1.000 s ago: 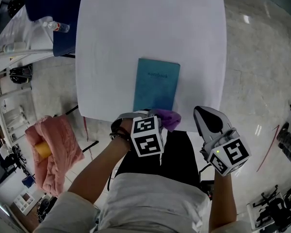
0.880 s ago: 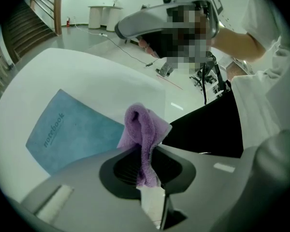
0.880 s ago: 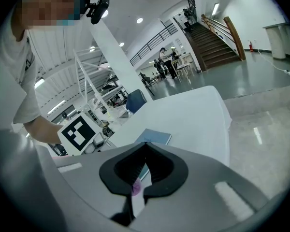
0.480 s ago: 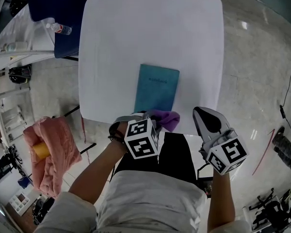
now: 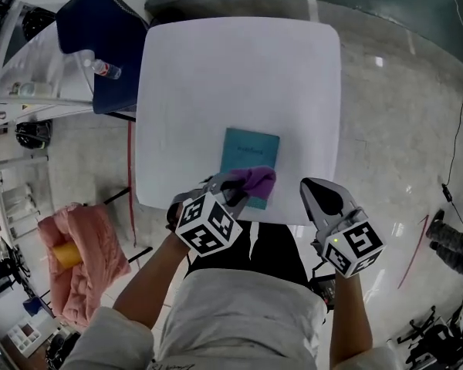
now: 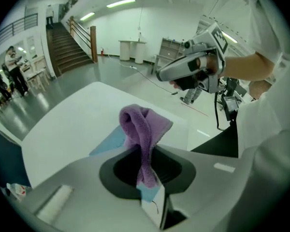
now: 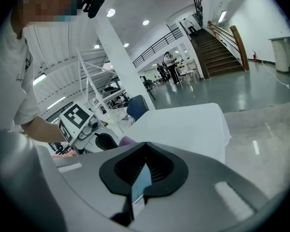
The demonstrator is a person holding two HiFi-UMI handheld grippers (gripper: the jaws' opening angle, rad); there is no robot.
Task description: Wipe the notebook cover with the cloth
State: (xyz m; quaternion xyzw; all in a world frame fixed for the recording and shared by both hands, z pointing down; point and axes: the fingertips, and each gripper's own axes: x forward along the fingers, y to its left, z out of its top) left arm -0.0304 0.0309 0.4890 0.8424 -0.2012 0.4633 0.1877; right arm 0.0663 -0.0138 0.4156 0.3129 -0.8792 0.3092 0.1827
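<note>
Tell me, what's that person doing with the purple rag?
A person holds a gripper in each hand. The left gripper has its jaws shut on a purple cloth, and the cloth sits over the near end of a teal notebook on the white table, so it looks like wiping the cover. The right gripper is shut and empty, off the table's near edge.

1 notebook [image 5: 249, 154], 1 purple cloth [image 5: 253, 180], 1 white table [image 5: 239, 75], 1 plastic bottle [image 5: 106, 69], 2 grippers, i.e. left gripper [image 5: 230, 191] & right gripper [image 5: 313, 188].
</note>
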